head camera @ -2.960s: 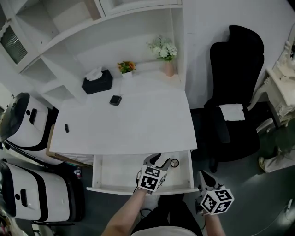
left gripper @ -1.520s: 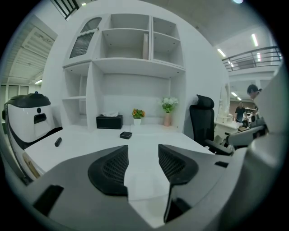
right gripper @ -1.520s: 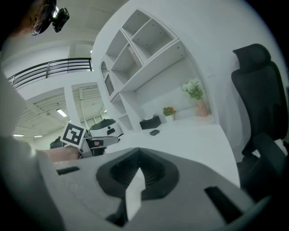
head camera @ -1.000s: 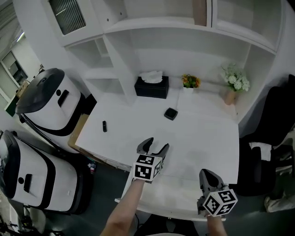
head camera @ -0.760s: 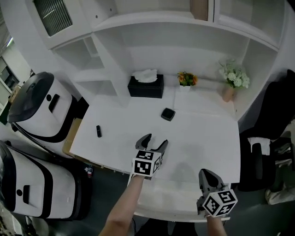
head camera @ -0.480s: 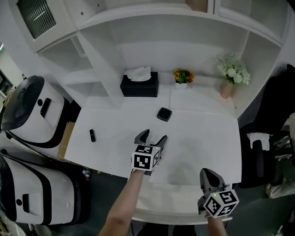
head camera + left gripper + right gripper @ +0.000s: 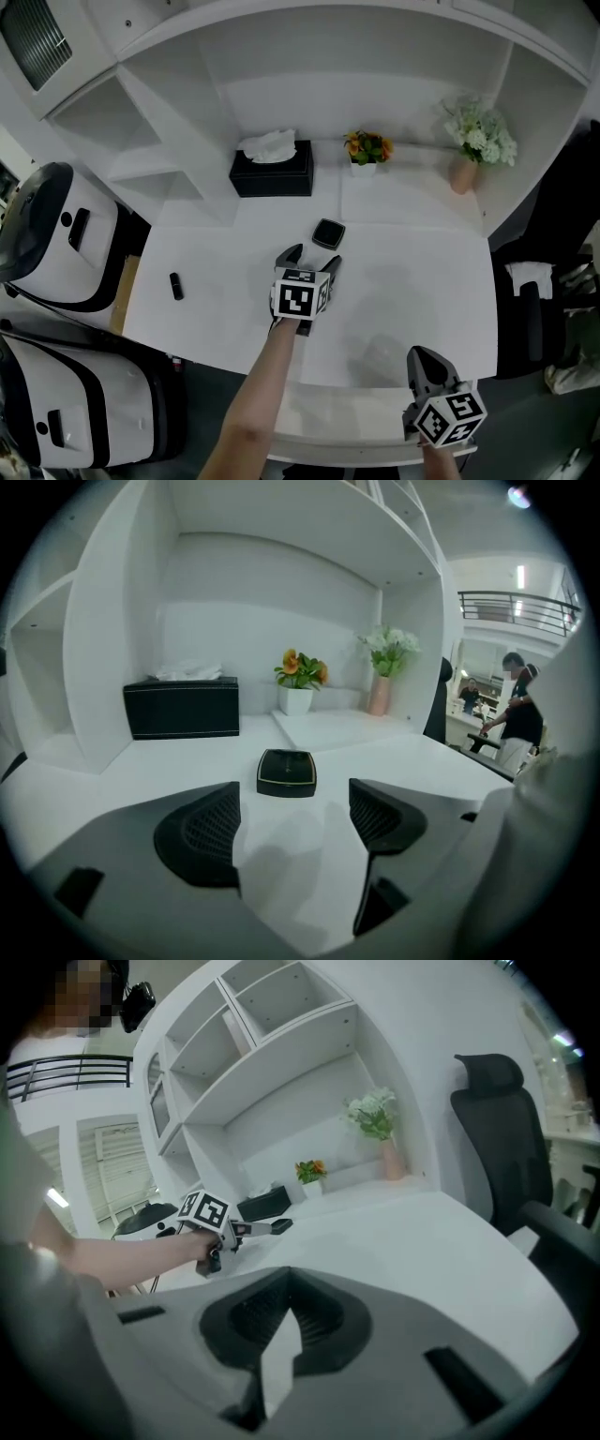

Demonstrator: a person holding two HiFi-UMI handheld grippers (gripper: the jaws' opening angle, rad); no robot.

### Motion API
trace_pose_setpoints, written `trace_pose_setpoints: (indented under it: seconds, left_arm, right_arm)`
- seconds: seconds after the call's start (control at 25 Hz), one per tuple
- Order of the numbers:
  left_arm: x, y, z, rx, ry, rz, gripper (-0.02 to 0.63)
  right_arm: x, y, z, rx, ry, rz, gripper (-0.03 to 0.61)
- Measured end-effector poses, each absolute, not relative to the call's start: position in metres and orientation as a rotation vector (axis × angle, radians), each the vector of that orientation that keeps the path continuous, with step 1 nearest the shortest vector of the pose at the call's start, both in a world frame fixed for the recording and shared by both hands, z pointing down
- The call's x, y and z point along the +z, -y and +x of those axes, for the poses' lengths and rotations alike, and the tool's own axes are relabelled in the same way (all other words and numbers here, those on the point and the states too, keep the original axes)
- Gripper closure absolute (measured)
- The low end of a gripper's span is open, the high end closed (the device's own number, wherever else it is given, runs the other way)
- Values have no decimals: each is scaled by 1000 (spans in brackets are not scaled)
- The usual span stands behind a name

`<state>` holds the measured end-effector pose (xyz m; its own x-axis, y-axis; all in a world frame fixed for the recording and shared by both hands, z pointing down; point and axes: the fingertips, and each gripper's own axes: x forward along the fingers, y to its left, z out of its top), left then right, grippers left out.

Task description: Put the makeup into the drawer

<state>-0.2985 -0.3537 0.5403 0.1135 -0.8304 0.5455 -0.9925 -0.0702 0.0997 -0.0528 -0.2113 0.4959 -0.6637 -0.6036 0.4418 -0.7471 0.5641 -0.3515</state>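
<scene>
My left tongs (image 7: 312, 258), just opening wide and empty, face a flat, black, round-cornered square compact (image 7: 286, 772); right tongs (image 7: 419, 356) sit closed.

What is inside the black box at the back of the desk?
A crumpled white tissue pokes out of the top of the black box. Whatever else is inside cannot be seen, because the box's dark sides cover it.

makeup compact (image 7: 329, 232): 1 | small black stick (image 7: 175, 286): 1 | tissue box (image 7: 272, 169): 1 | flower pots (image 7: 366, 153) (image 7: 473, 141): 2
</scene>
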Motion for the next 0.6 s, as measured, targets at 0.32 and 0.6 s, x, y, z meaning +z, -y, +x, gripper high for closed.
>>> trace_pose_setpoints:
  seconds: [0.32, 0.6]
  left_arm:
    - [557, 373, -303, 602, 1736, 1924, 262]
    - [561, 386, -294, 694, 1725, 1947, 262]
  right_arm:
    - [505, 220, -54, 783, 2511, 1132, 575]
    - [509, 218, -56, 806, 2505, 1124, 575]
